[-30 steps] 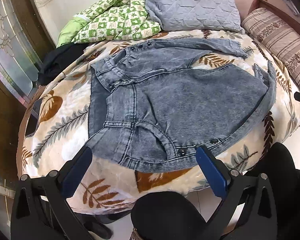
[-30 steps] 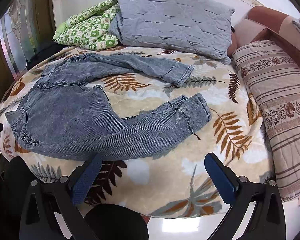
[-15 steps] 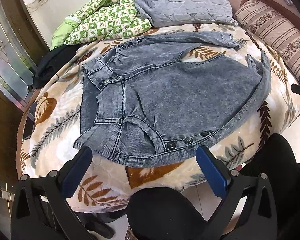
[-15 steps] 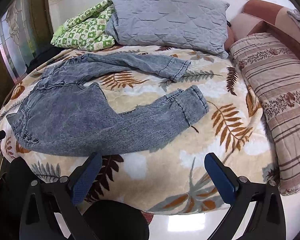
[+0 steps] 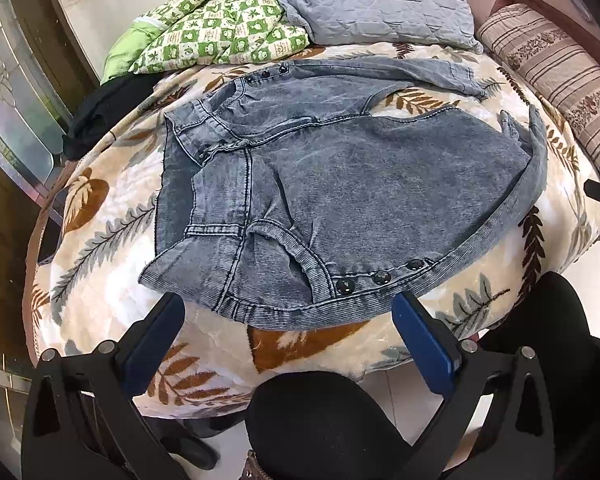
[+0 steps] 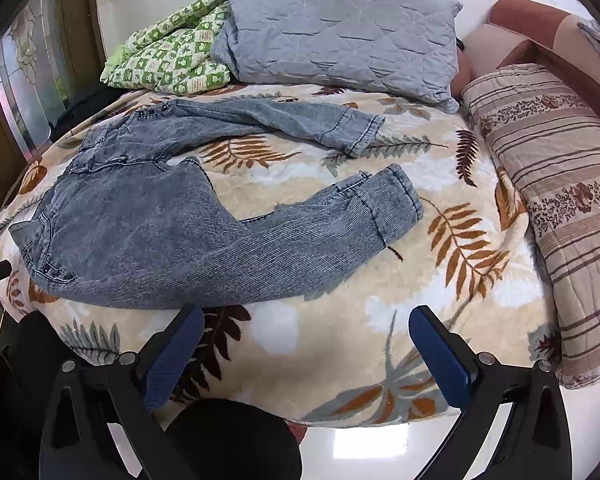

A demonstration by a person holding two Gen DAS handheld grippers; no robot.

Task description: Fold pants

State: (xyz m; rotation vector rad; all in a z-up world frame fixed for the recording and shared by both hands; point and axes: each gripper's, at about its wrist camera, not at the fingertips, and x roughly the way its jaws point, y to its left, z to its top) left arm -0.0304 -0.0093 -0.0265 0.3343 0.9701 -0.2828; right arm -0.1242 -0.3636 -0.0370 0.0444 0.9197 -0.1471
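Note:
Grey-blue denim pants (image 5: 340, 184) lie spread on a leaf-print bed cover. The waistband with dark snap buttons (image 5: 380, 278) faces me in the left wrist view. In the right wrist view the pants (image 6: 148, 232) show both legs apart, one cuff (image 6: 396, 204) near the middle and the other (image 6: 360, 132) farther back. My left gripper (image 5: 288, 320) is open and empty just short of the waistband. My right gripper (image 6: 306, 332) is open and empty near the bed's front edge, short of the near leg.
A grey quilted pillow (image 6: 340, 32) and a green checked blanket (image 6: 172, 60) lie at the back. A striped bolster (image 6: 560, 184) runs along the right. A black cloth (image 5: 104, 108) lies at the bed's left edge. The leaf-print cover (image 6: 440, 280) surrounds the pants.
Both grippers have drawn back and up a little; the pants sit slightly farther off in both views. The pants have not moved and both grippers stay open.

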